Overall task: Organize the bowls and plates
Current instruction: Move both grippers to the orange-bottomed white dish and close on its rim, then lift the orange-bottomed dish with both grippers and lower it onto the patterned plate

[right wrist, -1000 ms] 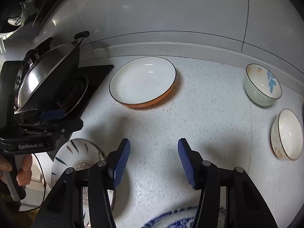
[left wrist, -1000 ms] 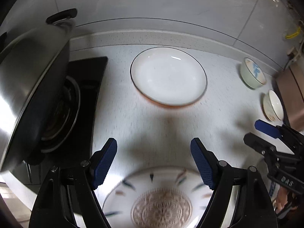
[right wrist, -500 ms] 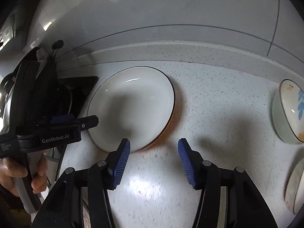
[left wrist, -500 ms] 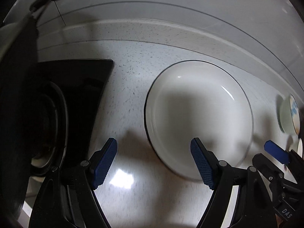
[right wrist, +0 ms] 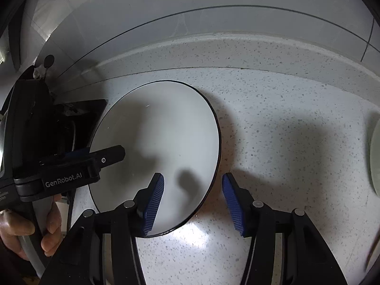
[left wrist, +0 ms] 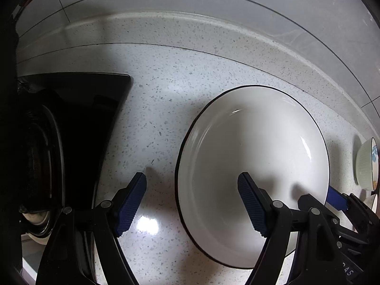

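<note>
White plate (left wrist: 256, 156), thin black rim, glossy, bare.

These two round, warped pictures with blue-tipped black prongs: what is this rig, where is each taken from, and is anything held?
No robot: a person carries a handheld two-finger gripper in each hand, each with a fisheye camera looking along its fingers. One picture looks out from the left gripper, the other from the right gripper. Both sets of jaws are open and hold nothing. On the speckled countertop lies a white plate with a dark rim; each gripper straddles one side of its rim. A black stove sits left; a small bowl right.
</note>
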### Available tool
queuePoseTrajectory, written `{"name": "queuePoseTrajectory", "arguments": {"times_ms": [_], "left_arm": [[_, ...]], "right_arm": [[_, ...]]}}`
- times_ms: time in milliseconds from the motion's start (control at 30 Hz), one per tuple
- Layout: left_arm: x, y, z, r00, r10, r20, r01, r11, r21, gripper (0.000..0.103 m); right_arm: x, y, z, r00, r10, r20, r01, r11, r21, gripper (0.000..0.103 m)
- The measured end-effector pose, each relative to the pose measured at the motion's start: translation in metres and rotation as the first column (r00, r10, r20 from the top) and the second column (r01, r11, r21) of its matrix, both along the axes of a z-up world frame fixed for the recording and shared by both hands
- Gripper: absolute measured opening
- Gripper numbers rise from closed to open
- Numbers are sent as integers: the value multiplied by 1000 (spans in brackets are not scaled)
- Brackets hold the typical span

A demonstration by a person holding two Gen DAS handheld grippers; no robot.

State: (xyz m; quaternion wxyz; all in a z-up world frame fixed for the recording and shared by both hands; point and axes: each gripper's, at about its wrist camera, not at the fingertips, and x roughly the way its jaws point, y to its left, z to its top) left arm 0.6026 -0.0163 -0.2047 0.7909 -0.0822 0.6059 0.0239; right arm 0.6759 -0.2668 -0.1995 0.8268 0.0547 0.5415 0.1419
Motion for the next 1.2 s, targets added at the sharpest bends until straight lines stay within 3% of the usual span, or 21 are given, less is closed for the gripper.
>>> {"name": "queuePoseTrajectory", "arguments": {"times_ms": [233,300,367,433,467,533,567,667,967,1200], "left_arm": [[6,-5,-7,1000,-28,4,28,1000,-9,67],[7,-6,-7,999,-33,10,33,999,-11,63],[10,-11,-6,999,-48,22,48,999,-23,49],[12,-11,-5,999,-35,24,36,999,-31,43],[12,-7,-4,999,-19,32,20,999,-42,31],[11,3,-4,999,10,32,-7,995,-95,21],[10,5,-5,1000,13,24,-10,993,-119,20],[6,-7,-4,999,-18,43,21,996,-81,20],[1,-17,-4,998,-50,39,53,995,-85,18],[-17,-21,12,994,-74,82,80,993,-81,18]], "right_arm": [[14,4,-10,1000,12,-19,-12,1000,13,49],[16,5,-11,1000,18,-15,-18,1000,1,43],[17,9,-12,1000,21,-10,-21,1000,-21,39],[17,11,-13,1000,21,-3,-21,999,-46,29],[17,10,-12,1000,15,2,-15,998,-59,21],[16,3,-12,1000,3,5,-3,999,-44,19],[15,1,-12,1000,-4,11,4,999,-44,18],[11,-3,-12,1000,-14,18,15,999,-43,18],[-6,-15,-10,998,-70,5,70,997,-33,17],[-26,-14,9,995,-92,43,94,995,-32,16]]}}
